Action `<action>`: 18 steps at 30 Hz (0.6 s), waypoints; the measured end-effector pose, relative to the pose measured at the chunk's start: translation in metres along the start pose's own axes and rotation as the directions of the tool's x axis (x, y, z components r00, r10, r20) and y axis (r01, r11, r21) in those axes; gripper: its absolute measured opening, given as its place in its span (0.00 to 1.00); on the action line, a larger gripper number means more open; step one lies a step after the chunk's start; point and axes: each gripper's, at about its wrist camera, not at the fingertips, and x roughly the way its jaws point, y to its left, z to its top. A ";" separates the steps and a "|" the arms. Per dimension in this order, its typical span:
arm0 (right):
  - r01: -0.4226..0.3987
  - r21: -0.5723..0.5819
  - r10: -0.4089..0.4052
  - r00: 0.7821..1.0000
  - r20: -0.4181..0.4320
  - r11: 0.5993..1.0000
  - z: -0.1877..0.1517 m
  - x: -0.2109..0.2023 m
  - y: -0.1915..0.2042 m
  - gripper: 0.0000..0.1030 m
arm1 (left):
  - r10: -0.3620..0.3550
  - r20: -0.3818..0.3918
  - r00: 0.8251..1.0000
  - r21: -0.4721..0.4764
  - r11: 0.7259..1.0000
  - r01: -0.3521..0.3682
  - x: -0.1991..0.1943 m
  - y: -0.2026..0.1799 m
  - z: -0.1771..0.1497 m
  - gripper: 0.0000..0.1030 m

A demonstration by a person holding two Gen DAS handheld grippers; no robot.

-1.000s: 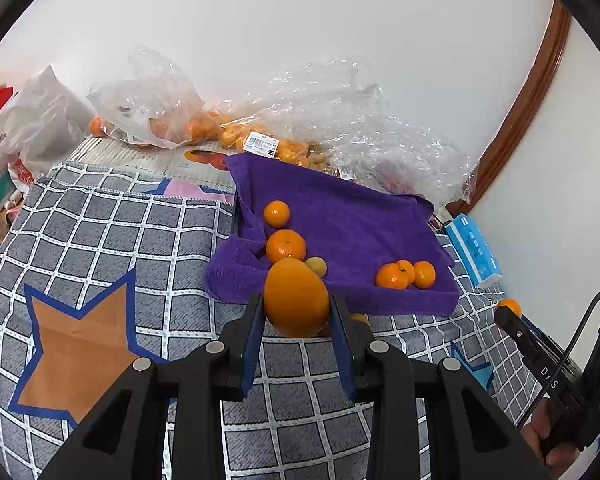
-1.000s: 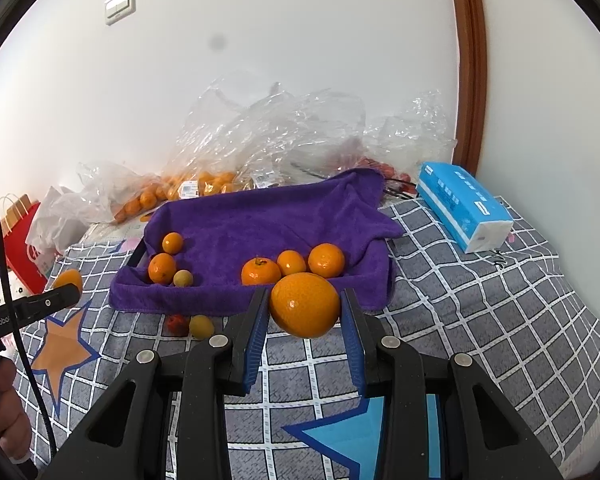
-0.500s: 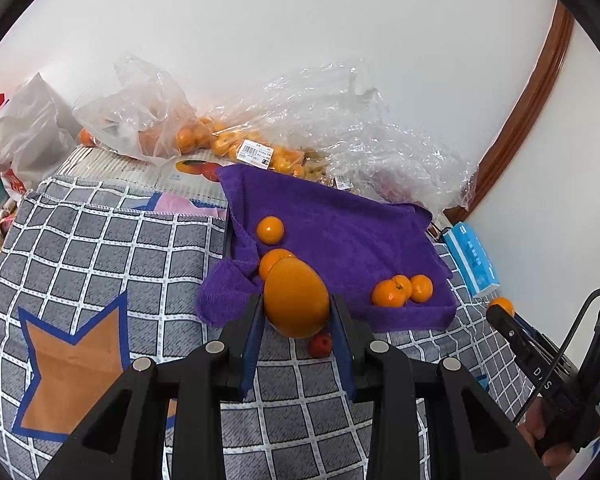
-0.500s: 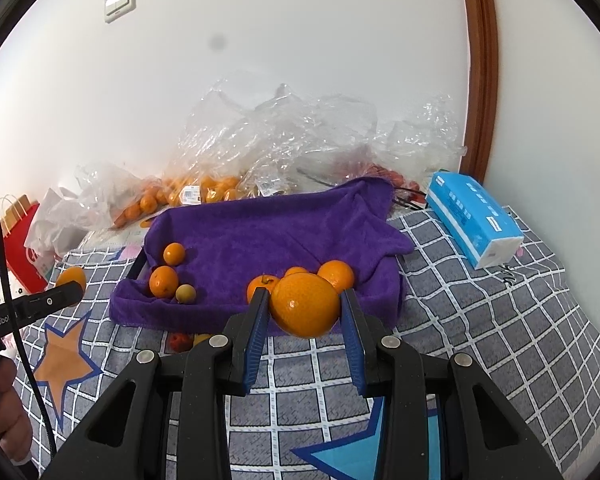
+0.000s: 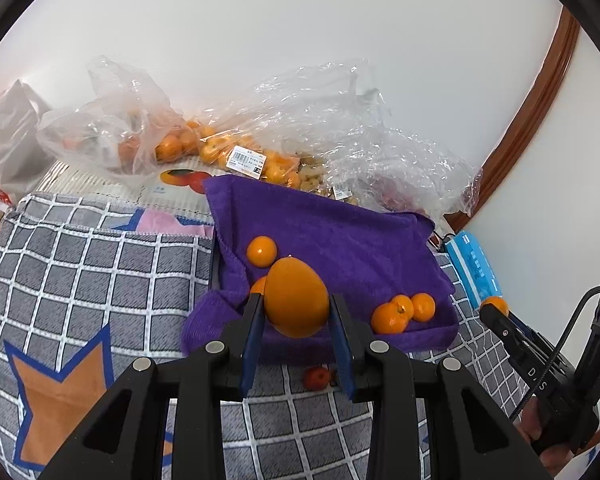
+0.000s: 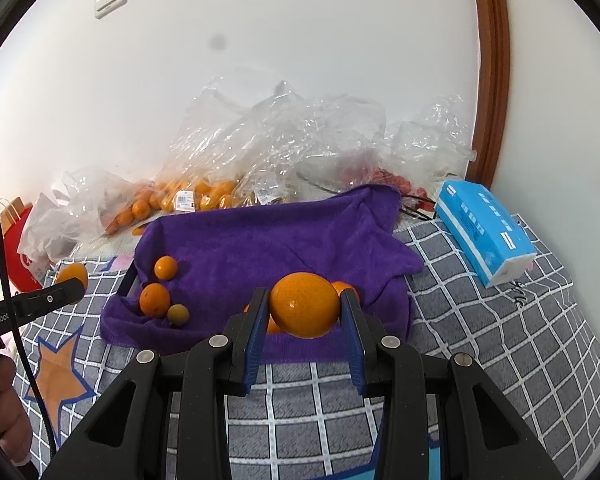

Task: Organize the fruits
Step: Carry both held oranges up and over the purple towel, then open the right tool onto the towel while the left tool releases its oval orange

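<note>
My left gripper [image 5: 296, 316] is shut on a large orange [image 5: 296, 298], held over the near left edge of the purple towel-lined tray [image 5: 340, 232]. My right gripper [image 6: 305, 314] is shut on another large orange [image 6: 305, 305], held over the tray's near edge [image 6: 260, 248]. On the towel lie small mandarins at the left [image 6: 166, 267] [image 6: 155, 299], a small greenish fruit [image 6: 178, 314], and a cluster of three mandarins [image 5: 402, 312] at the right. A small red fruit [image 5: 317, 378] lies on the checked cloth in front of the tray.
Clear plastic bags of mandarins [image 5: 236, 152] and other fruit lie behind the tray against the wall. A blue tissue pack [image 6: 484, 232] lies at the right. A red paper bag [image 6: 16, 248] stands at the far left. A grey checked cloth [image 6: 500, 340] covers the surface.
Both grippers have moved forward and up toward the tray, each still holding its orange. The oranges now hang over the tray's near edge.
</note>
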 end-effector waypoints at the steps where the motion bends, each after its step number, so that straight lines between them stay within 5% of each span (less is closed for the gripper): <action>1: 0.001 0.000 -0.001 1.000 -0.001 1.000 0.002 0.003 0.000 0.34 | 0.000 -0.002 1.000 0.000 1.000 0.000 0.002 0.000 0.002 0.30; 18: -0.020 0.004 0.020 0.999 -0.035 1.000 0.025 0.064 -0.001 0.35 | 0.035 -0.041 0.999 0.005 0.999 -0.035 0.047 0.004 0.029 0.30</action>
